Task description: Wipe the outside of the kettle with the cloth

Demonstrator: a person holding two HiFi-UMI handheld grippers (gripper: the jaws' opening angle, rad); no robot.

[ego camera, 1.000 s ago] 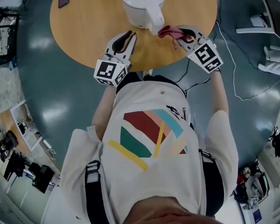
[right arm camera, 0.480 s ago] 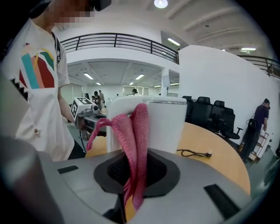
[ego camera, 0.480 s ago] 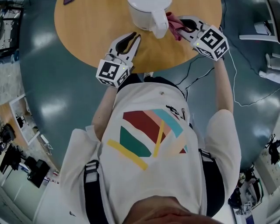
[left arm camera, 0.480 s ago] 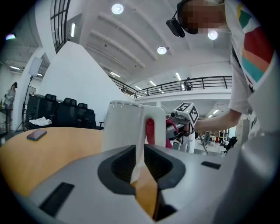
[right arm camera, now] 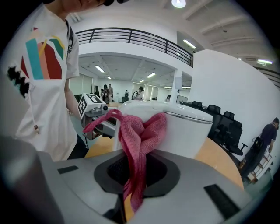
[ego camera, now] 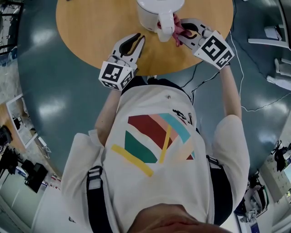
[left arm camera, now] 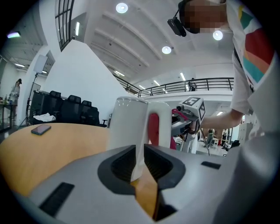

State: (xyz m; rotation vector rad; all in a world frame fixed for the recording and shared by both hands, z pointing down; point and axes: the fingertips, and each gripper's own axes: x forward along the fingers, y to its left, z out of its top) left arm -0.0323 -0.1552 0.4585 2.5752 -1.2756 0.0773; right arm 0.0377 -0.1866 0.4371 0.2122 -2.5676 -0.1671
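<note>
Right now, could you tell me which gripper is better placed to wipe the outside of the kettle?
Right. The right gripper is shut on the pink cloth, close beside the kettle. The left gripper is empty and sits short of the kettle, over the table.

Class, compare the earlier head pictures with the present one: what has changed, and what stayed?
The right gripper, shut on the red cloth, carried it across the table up beside the handle of the kettle. The left gripper stayed at the table edge, open and empty; the kettle did not move.
</note>
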